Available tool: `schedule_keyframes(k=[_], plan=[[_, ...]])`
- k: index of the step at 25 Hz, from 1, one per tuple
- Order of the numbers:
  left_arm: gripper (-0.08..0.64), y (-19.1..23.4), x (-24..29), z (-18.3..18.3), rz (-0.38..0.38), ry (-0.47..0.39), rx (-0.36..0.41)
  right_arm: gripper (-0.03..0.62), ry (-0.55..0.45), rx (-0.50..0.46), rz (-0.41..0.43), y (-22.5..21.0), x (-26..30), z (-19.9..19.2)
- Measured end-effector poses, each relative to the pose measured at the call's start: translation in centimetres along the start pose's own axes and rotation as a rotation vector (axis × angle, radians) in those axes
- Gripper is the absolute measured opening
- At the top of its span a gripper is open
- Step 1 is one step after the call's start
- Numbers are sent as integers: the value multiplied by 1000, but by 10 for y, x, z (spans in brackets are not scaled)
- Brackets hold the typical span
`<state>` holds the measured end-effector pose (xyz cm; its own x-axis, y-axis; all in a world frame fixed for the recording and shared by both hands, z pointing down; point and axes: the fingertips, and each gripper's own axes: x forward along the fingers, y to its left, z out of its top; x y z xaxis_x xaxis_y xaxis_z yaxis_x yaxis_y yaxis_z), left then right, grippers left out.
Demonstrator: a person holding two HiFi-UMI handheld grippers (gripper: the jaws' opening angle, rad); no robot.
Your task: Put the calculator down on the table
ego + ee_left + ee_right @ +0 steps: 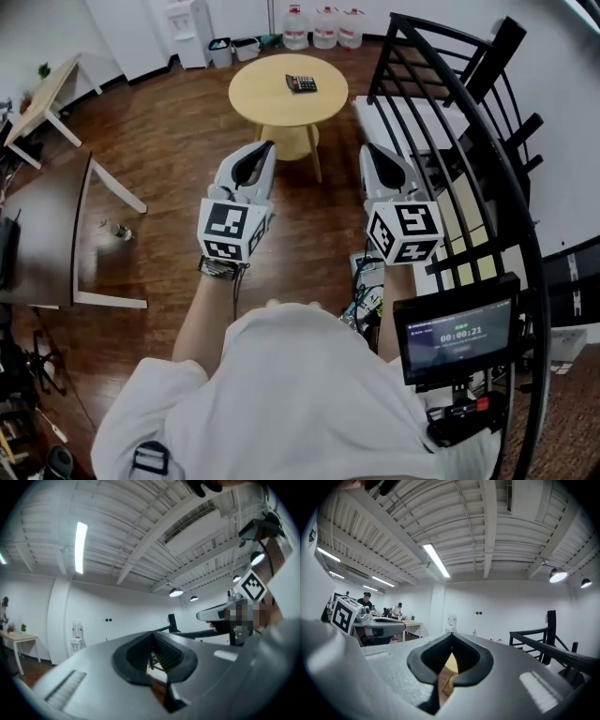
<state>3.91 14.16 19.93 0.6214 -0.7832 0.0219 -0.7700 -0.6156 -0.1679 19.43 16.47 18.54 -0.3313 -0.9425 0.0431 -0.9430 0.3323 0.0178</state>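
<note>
1. The brown wooden floor (178,141) fills most of the head view.
2. A black barred railing (487,178) curves down the side from 1 o'clock to 5 o'clock.
3. The round, pale wooden bench (267,98) stands at 12 o'clock, well apart from both hands.
4. A small screen (457,333) sits at 4 o'clock, mounted near the person's white shirt.
5. The left hand-held gripper (265,150) points toward the bench. Its jaws are closed together with nothing between them (its own view shows only floor through the gap).
6. The right hand-held gripper (367,150), at 3 o'clock of the left one, is likewise closed and empty.
7. The black calculator (301,83) lies flat on the bench top, a little toward 1 o'clock from its middle, touched by neither gripper.
</note>
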Motion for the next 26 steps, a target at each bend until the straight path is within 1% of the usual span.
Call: schedule_keyframes(k=[3, 14, 20, 26], plan=[[5, 3, -4, 3, 1, -6, -2, 3, 3, -44, -3, 8, 0, 3], [5, 2, -10, 3, -2, -11, -2, 3, 7, -14, -8, 8, -5, 0], [6, 9, -17, 0, 40, 8, -2, 3, 7, -19, -3, 14, -6, 4], [5, 9, -23, 10, 28, -31, 0, 3, -4, -11, 7, 22, -8, 7]])
